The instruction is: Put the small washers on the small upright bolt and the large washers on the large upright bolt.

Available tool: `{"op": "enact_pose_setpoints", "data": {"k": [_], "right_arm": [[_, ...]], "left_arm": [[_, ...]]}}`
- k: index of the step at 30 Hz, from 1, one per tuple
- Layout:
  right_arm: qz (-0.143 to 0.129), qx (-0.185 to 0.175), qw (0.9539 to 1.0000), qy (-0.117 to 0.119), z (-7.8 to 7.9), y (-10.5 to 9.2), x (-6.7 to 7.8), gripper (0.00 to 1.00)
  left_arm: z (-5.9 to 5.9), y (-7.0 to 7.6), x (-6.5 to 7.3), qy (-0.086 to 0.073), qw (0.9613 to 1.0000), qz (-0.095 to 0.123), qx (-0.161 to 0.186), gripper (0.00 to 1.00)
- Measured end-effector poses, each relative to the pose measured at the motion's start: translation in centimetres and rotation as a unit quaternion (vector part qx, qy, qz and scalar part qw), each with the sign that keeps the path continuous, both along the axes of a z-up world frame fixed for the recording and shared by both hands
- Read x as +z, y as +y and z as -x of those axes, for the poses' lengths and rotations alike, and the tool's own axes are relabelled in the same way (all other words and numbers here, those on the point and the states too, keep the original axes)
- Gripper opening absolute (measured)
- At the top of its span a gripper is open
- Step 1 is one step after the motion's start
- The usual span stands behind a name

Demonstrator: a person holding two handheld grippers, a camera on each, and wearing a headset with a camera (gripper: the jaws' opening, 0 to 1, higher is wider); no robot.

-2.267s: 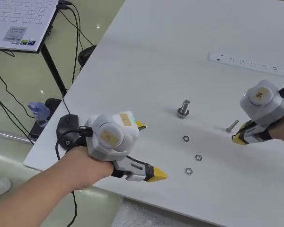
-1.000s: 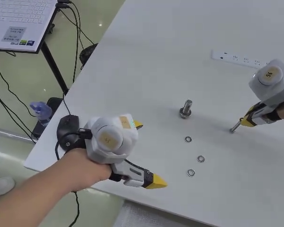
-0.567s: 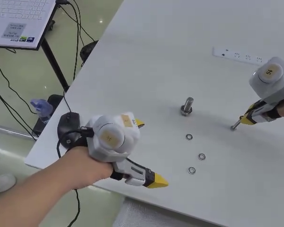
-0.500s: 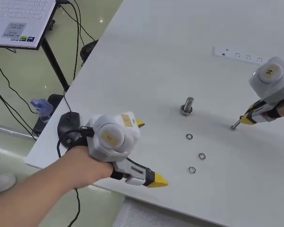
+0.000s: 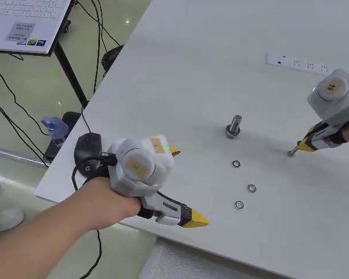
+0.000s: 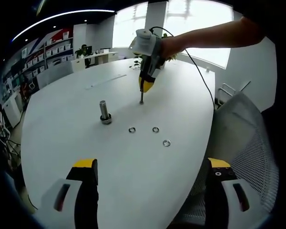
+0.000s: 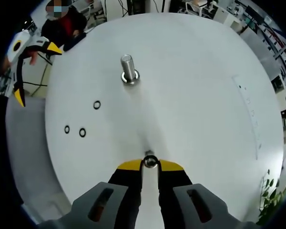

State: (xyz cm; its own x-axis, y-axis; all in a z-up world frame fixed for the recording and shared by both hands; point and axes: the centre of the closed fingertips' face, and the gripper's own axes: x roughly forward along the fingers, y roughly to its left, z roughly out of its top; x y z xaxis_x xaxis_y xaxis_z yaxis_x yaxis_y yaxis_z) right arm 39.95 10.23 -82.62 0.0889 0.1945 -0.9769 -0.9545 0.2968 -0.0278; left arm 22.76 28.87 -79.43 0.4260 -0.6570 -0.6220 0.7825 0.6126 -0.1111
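1. The right tool [image 7: 150,164] pinches the small bolt [image 5: 292,151] against the table [image 5: 192,70], probably to stand it upright, at 4 o'clock from the large bolt [image 5: 234,126].
2. The left tool [image 6: 151,164] hovers with jaws spread, ready for the washers [image 5: 251,188] lying at the large bolt's 6 o'clock.

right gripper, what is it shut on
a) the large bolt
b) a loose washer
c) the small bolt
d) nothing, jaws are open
c: the right gripper has its yellow-tipped jaws closed on the small bolt, while the large bolt stands free and the three washers lie loose, apart from it.
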Motion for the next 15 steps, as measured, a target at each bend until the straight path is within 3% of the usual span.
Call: {"op": "enact_pose_setpoints", "data": {"k": [15], "right_arm": [[0.011, 0.014, 0.9998, -0.004, -0.1, 0.0, -1.9, 0.12]], "left_arm": [[0.3, 0.3, -0.2, 0.005, 1.0, -0.001, 0.002, 0.92]]}}
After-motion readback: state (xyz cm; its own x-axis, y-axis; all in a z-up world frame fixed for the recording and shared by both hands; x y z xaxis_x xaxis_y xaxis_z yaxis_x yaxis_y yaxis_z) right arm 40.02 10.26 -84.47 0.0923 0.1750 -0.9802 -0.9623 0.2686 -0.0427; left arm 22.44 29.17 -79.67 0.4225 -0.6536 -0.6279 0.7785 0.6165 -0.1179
